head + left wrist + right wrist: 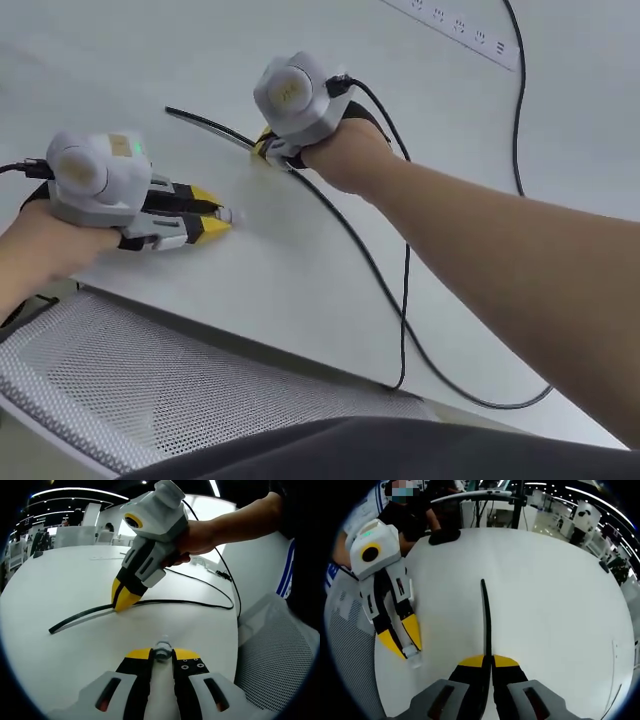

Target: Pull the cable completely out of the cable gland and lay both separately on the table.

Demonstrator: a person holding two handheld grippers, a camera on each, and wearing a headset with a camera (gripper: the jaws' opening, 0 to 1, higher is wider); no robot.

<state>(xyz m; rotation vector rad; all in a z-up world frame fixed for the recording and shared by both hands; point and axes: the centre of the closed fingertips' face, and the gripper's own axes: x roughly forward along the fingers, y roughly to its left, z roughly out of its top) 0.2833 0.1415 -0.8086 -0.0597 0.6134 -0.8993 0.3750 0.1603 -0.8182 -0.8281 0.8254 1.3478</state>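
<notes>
Forearm (500, 240) extended over table (300, 280), right hand-held gripper (266, 150) pinching cable (350, 240).

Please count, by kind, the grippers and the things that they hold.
Grippers: 2 (left gripper, right gripper)
Cables: 1 (black cable, in the right gripper)
Cable glands: 1 (cable gland, in the left gripper)
Total: 4

White worktop (300, 290) with a white power strip (460, 25) farther back. Pale mesh chair (150, 390) at its near edge. Long ceiling light strips (75, 490) glow overhead.
</notes>
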